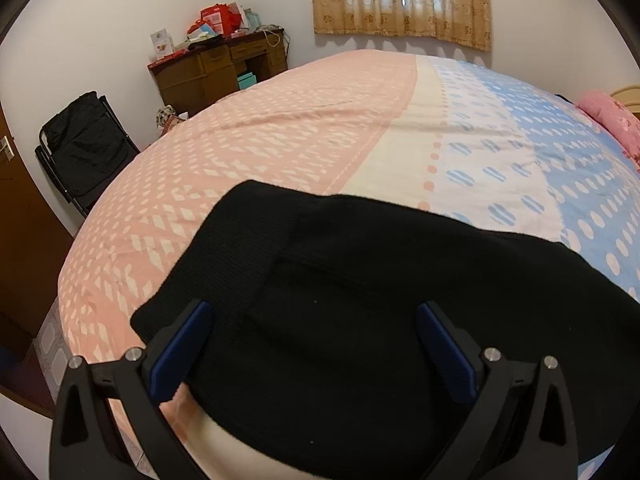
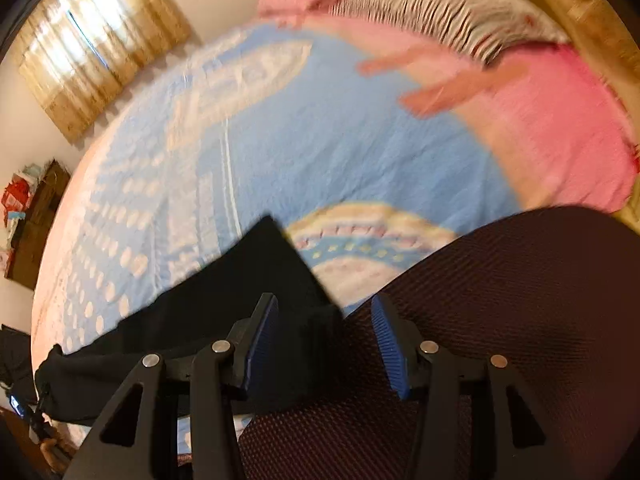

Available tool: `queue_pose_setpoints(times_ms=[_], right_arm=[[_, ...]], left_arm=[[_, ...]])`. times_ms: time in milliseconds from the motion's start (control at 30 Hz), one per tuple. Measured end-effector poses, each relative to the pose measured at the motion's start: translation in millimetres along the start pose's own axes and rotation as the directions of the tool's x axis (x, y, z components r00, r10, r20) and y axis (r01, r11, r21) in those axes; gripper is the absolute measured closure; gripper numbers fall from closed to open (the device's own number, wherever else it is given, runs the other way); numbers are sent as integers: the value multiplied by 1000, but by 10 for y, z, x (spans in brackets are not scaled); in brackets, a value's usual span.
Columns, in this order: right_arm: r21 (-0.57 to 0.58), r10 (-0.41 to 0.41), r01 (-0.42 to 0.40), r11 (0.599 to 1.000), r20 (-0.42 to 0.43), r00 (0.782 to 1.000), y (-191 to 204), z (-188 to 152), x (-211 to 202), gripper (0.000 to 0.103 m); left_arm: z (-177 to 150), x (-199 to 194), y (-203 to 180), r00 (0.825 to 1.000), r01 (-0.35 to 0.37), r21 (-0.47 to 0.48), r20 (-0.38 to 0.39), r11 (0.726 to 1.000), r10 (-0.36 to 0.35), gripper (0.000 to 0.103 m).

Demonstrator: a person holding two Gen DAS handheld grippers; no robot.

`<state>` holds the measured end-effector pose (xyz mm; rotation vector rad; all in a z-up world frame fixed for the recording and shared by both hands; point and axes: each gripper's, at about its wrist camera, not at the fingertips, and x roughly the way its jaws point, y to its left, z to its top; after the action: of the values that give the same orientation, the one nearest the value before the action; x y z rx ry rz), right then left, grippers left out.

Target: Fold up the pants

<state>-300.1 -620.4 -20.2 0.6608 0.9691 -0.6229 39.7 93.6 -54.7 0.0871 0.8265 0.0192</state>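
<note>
Folding black pants on the bed

Lying on the bed are the black pants, folded flat near its close edge. The bed has a sheet with pink, cream and blue parts and little spots all over it.

The left gripper hangs just above the pants. Its blue fingers stand wide apart, and nothing is pinched between them.

The right gripper points down at a pointed corner of the pants. Its fingers are partly apart, and they do not press on the cloth. That picture is blurry. A dark red mesh cloth fills the low right side of that view, under the right finger.

Pink bedding and a striped pillow lie at the head of the bed. A brown desk with red boxes on top stands by the far wall, near a yellow curtain. A black folding chair leans by the wall.
</note>
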Motion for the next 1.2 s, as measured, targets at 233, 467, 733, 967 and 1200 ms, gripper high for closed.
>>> queue_pose_setpoints(times_ms=[233, 467, 733, 967, 1200], right_arm=[[-200, -46, 46, 979, 5, 999, 509, -46, -73, 95], [-385, 357, -215, 898, 350, 866, 960, 106, -1162, 97], [-159, -235, 289, 944, 292, 927, 57, 16, -360, 97], [-223, 274, -211, 952, 308, 911, 674, -531, -827, 96], [-290, 582, -546, 786, 50, 812, 1722, -1229, -544, 45]], left_arm=[[11, 8, 5, 1000, -9, -1, -5, 1000, 9, 0], [23, 14, -4, 1000, -13, -10, -7, 1000, 13, 0], [15, -2, 7, 1000, -7, -4, 2, 1000, 7, 0], [20, -89, -30, 999, 26, -26, 22, 999, -25, 0], [-17, -410, -299, 971, 231, 73, 48, 970, -234, 0]])
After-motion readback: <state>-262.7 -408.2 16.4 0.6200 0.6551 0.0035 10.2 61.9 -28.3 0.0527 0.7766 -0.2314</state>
